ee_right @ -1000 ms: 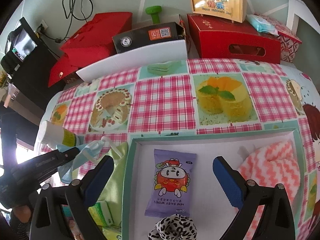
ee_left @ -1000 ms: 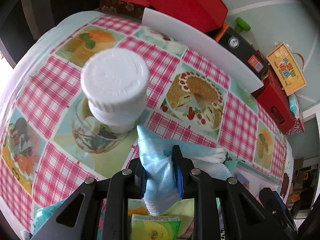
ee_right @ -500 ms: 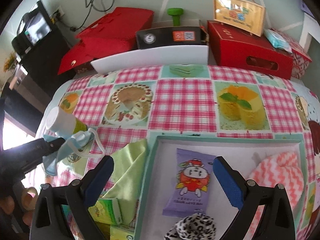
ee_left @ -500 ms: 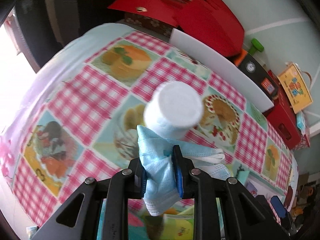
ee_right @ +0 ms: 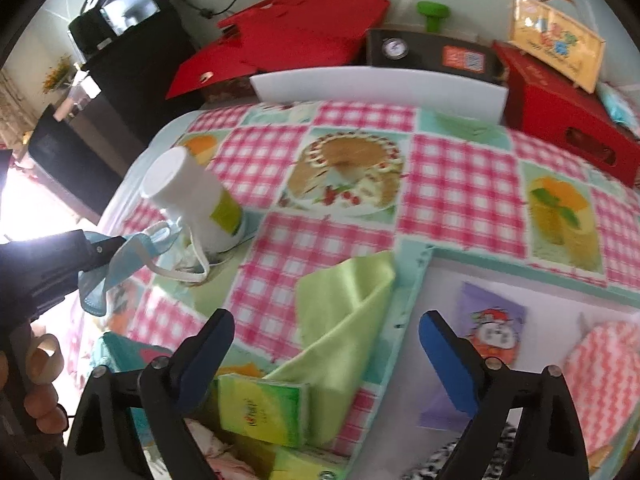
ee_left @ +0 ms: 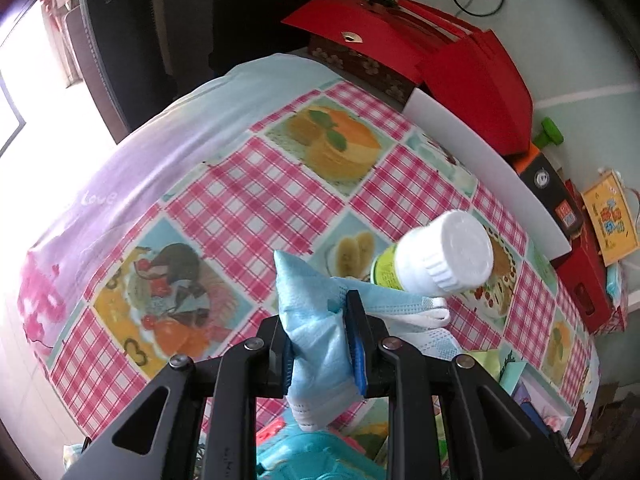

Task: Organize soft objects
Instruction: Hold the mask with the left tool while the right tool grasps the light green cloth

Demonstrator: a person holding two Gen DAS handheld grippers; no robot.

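Note:
My left gripper (ee_left: 320,344) is shut on a light blue face mask (ee_left: 316,320), held above the checked tablecloth. The right wrist view shows that gripper (ee_right: 92,252) at the left with the mask (ee_right: 116,268); a white ear loop (ee_right: 188,272) trails down to the foot of a white bottle (ee_right: 192,200). My right gripper (ee_right: 324,328) hovers with its jaws wide and closing. A green cloth (ee_right: 344,312) lies below and between them, draped over the tray's left rim (ee_right: 424,264); the pads do not touch it.
The tray holds a purple wipes pack (ee_right: 492,320), a pink zigzag cloth (ee_right: 600,360) and a leopard-print piece (ee_right: 440,464). Green tissue packs (ee_right: 264,412) lie near the front. A white board (ee_right: 376,88) and red boxes (ee_right: 560,120) line the table's far edge.
The left gripper has carried the mask away from the white bottle, which now sits off to the right in its view. The right gripper has shifted left from over the tray to over the green cloth.

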